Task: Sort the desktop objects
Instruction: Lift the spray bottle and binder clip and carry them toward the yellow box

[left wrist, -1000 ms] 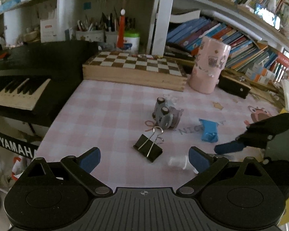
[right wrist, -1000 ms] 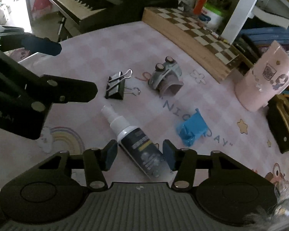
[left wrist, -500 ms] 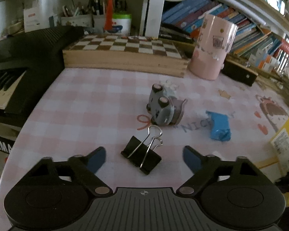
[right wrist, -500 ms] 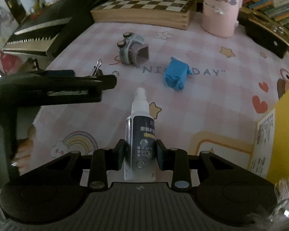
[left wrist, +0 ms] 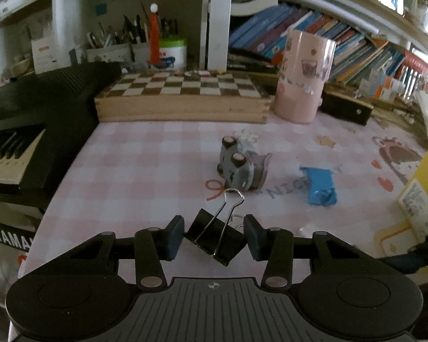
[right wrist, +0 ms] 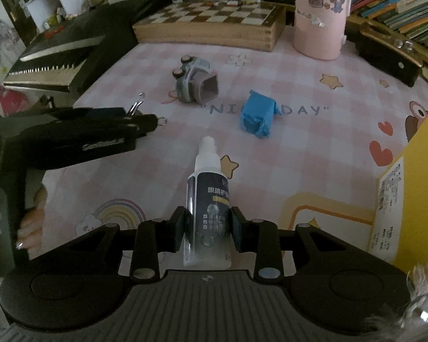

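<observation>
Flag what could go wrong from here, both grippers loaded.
1. The left hand-held gripper pinches the binder clip across its corners, skewed; it could twist or pop out on lifting.
2. The right hand-held gripper holds the spray bottle near its base, nozzle far forward; it may pivot in the pads.
3. The toy car lies just beyond the clip's wire handles, so a forward sweep could knock it.

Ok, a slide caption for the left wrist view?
Left gripper shut on a black metal binder clip on the pink checked tablecloth.
</observation>
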The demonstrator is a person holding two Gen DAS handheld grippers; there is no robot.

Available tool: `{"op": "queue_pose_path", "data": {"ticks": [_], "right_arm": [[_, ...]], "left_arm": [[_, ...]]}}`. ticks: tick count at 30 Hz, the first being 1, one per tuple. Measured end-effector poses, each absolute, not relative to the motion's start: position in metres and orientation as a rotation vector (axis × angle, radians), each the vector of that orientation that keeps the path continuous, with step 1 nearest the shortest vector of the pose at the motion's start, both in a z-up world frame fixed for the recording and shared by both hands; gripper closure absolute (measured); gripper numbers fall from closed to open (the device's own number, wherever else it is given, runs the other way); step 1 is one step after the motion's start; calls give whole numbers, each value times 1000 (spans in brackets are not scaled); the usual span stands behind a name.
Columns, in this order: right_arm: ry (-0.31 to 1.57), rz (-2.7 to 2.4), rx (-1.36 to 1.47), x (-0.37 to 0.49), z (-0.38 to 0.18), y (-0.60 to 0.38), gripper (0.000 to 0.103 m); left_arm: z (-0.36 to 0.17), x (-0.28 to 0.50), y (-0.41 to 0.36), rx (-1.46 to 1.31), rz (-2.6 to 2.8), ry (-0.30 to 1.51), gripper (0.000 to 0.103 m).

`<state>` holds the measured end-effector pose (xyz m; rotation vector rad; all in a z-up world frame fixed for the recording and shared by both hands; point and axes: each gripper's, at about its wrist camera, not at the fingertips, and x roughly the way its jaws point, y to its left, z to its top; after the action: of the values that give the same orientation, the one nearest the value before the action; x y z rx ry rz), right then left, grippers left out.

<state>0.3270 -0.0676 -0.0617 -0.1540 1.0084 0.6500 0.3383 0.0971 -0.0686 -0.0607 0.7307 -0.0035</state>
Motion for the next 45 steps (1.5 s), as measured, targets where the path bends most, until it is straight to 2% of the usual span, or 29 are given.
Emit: {"op": "queue_pose_path", "data": {"ticks": [20,45], "right_arm": [[953,640,-67,288,-40,-81,73],[910,595,-53,165,-25,-94,73]], "left_arm": [[-37,279,100,-133,-13,638,58],[-8,151,96,-101,-92,564,58]]}}
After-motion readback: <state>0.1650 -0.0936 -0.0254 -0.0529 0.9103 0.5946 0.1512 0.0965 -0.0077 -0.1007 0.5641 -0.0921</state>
